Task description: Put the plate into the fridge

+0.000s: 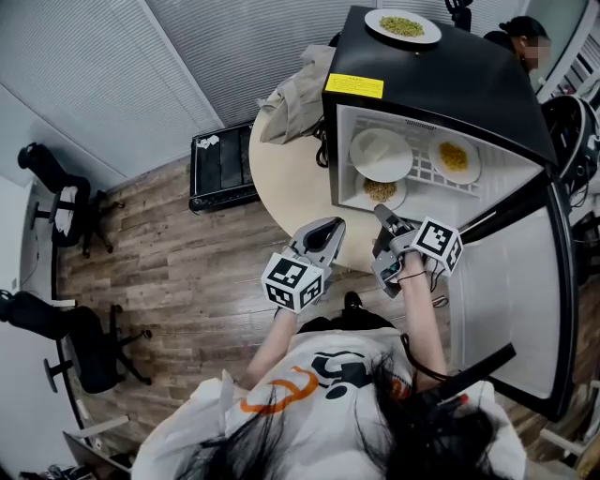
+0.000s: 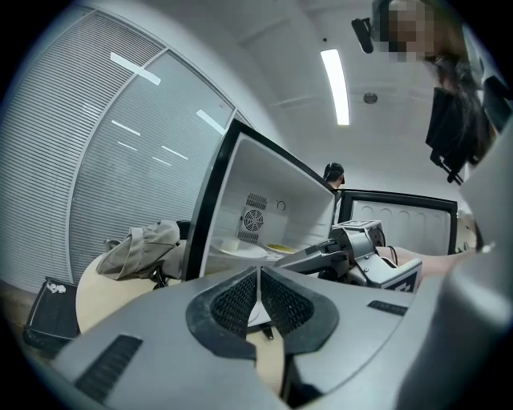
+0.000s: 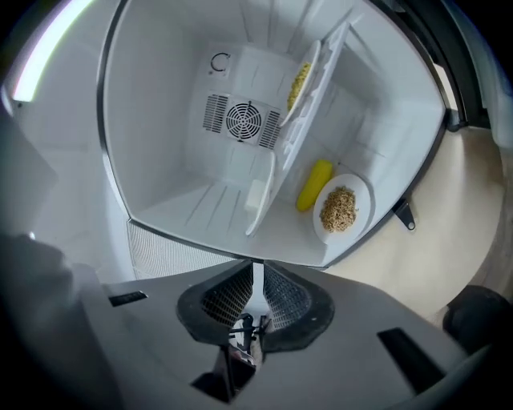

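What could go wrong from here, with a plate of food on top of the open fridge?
The plate on top sits near the far edge of the fridge; a clumsy grasp might tip it and spill food. The shelf already carries two plates, and a third plate lies below, so a newcomer could knock them.

Office: swivel chairs (image 1: 80, 345), window blinds (image 1: 234, 52)

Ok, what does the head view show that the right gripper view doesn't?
Head view only: the plate of green food on top of the fridge, and the beige bag on the table. Right gripper view only: the fan grille on the fridge's back wall and a yellow item on its floor. Both: the plate of brown grains at the bottom of the open fridge.
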Demonstrator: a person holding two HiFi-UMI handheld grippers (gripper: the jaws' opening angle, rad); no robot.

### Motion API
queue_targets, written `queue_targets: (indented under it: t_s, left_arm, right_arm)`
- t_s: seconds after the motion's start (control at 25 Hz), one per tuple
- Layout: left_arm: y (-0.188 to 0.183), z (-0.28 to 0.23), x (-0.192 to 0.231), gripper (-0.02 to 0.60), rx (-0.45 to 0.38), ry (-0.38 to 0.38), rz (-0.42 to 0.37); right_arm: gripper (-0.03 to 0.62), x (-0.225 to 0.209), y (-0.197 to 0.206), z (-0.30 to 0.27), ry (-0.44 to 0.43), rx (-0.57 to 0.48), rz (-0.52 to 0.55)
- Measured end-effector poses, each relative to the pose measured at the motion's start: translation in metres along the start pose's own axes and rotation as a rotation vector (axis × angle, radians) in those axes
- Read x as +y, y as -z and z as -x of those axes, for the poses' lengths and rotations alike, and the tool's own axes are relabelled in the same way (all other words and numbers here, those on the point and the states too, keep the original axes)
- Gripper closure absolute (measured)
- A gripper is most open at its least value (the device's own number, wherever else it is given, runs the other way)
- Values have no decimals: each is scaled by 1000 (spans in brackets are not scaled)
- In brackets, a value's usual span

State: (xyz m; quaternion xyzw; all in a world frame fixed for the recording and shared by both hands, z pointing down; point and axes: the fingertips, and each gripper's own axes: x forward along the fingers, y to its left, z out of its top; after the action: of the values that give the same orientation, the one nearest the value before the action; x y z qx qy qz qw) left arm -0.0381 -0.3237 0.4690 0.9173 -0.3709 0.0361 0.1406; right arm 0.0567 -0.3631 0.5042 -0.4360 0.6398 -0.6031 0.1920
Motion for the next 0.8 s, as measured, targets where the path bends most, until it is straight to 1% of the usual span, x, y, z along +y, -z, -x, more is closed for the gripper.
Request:
queue_targets:
  t_s: [0.16,0.24,0.56,0.8]
  left_arm:
    - [2,14,-10,569,2,14,-7]
    - [3,23,-14,569,1,21,-8]
    - [19,52,-37,569,20,61,-3]
    - [36,68,-57,569,37,103,22]
  right_arm:
    - [550,11,21,12,0,5,123]
    - [553,14,31,19,0,5,161]
    - [559,22,71,52,-28,-16,191]
    - [563,16,95,80,1,-33,225]
